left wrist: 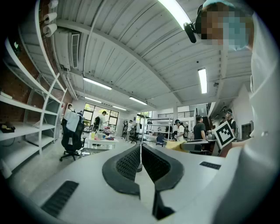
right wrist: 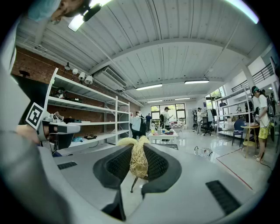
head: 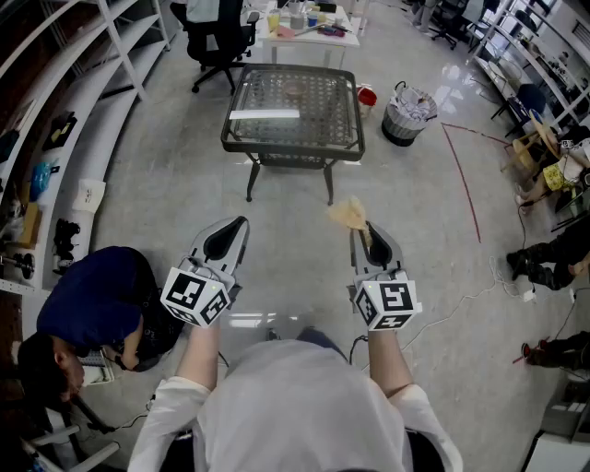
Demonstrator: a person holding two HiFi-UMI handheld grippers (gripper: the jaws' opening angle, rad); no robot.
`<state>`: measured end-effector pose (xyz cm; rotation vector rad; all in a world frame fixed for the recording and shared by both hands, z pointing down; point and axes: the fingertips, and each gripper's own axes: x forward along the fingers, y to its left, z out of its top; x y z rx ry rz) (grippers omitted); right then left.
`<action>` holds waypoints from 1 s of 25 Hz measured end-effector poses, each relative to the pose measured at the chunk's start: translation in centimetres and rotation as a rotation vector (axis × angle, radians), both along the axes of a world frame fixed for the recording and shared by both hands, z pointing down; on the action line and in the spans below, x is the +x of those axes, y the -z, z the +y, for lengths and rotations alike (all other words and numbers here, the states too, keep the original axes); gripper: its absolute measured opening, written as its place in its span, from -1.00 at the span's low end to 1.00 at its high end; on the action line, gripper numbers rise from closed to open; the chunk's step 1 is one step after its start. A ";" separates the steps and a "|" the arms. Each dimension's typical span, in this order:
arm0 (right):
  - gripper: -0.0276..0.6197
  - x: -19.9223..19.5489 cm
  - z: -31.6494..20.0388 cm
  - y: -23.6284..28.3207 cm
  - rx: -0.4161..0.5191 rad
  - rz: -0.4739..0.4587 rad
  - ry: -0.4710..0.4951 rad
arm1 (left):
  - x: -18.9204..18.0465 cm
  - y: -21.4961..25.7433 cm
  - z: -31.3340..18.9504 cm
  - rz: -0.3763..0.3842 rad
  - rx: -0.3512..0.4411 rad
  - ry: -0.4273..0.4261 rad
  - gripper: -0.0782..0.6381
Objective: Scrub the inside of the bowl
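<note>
My right gripper (head: 361, 230) is shut on a pale yellow fibrous scrubber (head: 348, 214), whose tuft sticks out past the tips. In the right gripper view the scrubber (right wrist: 139, 161) is pinched between the black ribbed pads (right wrist: 159, 164). My left gripper (head: 241, 222) is shut with nothing in it; its pads (left wrist: 127, 164) meet along a thin line. Both grippers are held side by side at waist height, pointing toward a glass-topped table (head: 291, 149) a couple of steps ahead. I cannot make out a bowl in any view.
A lined wastebasket (head: 409, 112) stands right of the table, and a red line (head: 461, 175) runs across the floor. Behind it are an office chair (head: 219, 41) and a cluttered white table (head: 304, 28). Shelving (head: 83, 101) lines the left. A person in blue (head: 97, 300) crouches at my left.
</note>
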<state>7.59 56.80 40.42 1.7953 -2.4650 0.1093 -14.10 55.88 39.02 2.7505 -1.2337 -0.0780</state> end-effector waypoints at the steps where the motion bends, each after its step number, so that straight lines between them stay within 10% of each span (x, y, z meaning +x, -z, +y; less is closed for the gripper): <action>1: -0.64 -0.3 -0.1 -0.1 0.000 -0.001 -0.004 | -0.2 -0.2 -0.1 0.000 -0.001 -0.006 -0.68; 25: -0.64 2.2 -14.1 -0.7 -0.013 -0.052 0.038 | 1.2 -1.1 -13.8 0.030 -0.023 0.045 -0.68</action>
